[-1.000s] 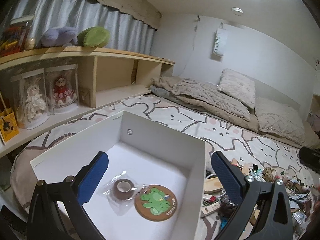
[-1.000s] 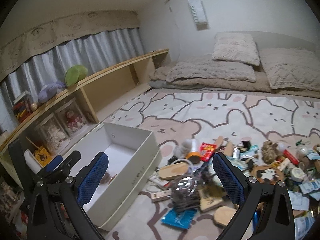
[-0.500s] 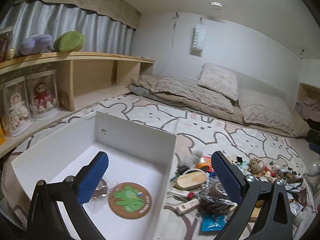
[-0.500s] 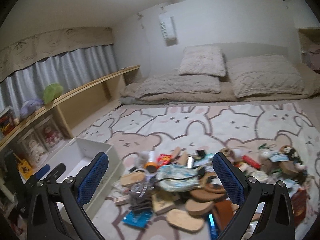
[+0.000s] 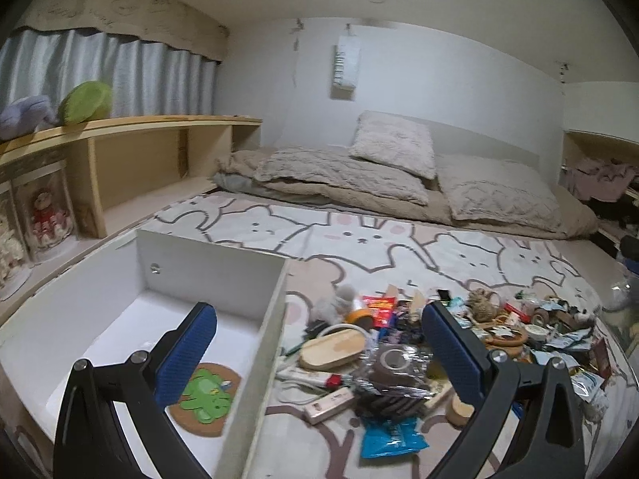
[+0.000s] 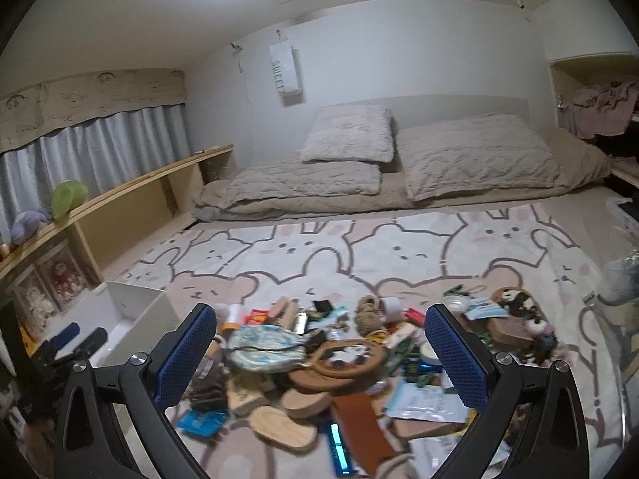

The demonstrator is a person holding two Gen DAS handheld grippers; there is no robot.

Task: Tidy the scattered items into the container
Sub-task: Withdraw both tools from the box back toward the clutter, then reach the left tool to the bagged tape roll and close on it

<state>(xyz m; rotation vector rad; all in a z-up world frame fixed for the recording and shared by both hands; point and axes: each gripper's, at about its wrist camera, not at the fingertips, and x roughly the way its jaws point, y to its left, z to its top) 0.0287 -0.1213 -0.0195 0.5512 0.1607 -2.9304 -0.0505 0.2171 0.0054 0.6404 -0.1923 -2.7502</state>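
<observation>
The left gripper (image 5: 319,349) is spread wide and holds nothing. It hangs over the side wall of the white box (image 5: 255,355), which sits on the bunny rug (image 5: 359,239). Only the left view looks down into the box, where a round frog coaster (image 5: 205,397) lies flat on the bottom. Just beside the box, this view shows a wooden oval dish (image 5: 331,349), a roll of tape in a clear bag (image 5: 393,363) and a blue packet (image 5: 393,435).

The right gripper (image 6: 319,349) is spread wide too, with nothing in it. It hangs over the middle of the messy pile (image 6: 339,363). Only this view shows a soft patterned pouch (image 6: 265,349), a panda ring (image 6: 345,359) and a brown strip (image 6: 359,419). Here the box (image 6: 135,315) is far to the left, and its inside is mostly hidden. The other gripper's blue finger tips (image 6: 68,333) peek in beside it.
</observation>
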